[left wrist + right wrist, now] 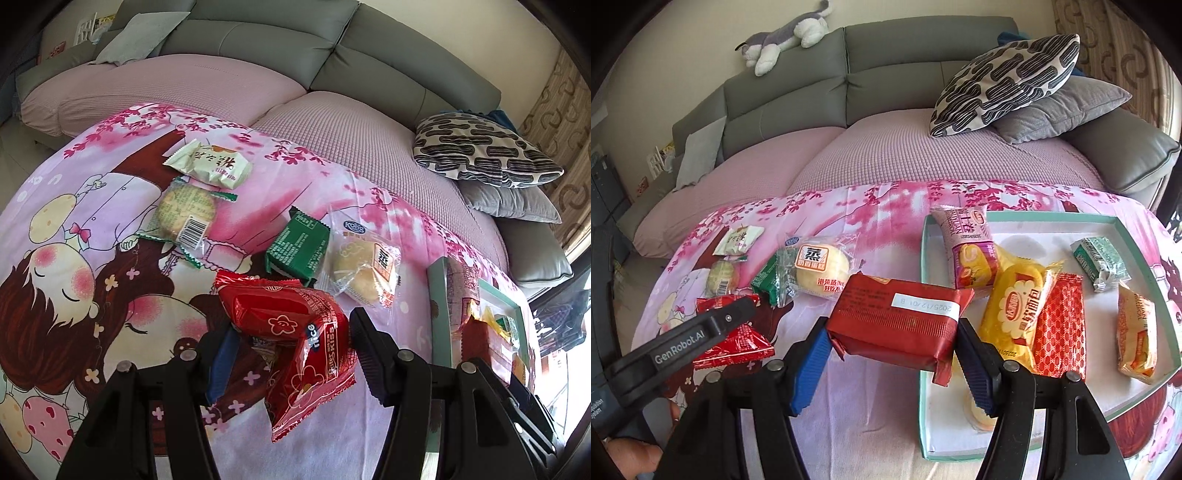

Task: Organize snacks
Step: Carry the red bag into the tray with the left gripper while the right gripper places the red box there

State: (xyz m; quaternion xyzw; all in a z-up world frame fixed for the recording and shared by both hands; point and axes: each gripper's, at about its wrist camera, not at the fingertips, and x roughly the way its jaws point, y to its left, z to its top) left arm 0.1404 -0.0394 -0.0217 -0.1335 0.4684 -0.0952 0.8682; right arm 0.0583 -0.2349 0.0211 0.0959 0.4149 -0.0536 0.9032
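Note:
In the left wrist view my left gripper (295, 356) is shut on a glossy red snack packet (291, 332), which hangs crumpled between the pads above the cloth. In the right wrist view my right gripper (892, 369) is shut on a dark red packet with a white date label (897, 321), held just left of the teal-rimmed tray (1108, 221). The left gripper (731, 314) and its red packet (738, 343) also show there at lower left. Several packets lie in the tray, among them a yellow bread pack (1015, 310).
On the pink cartoon cloth (74, 206) lie a cream packet (210, 166), a round cookie pack (184, 214), a green packet (295, 247) and a clear cake pack (362, 269). The tray (439, 302) is at right. A sofa with a patterned pillow (1004, 81) stands behind.

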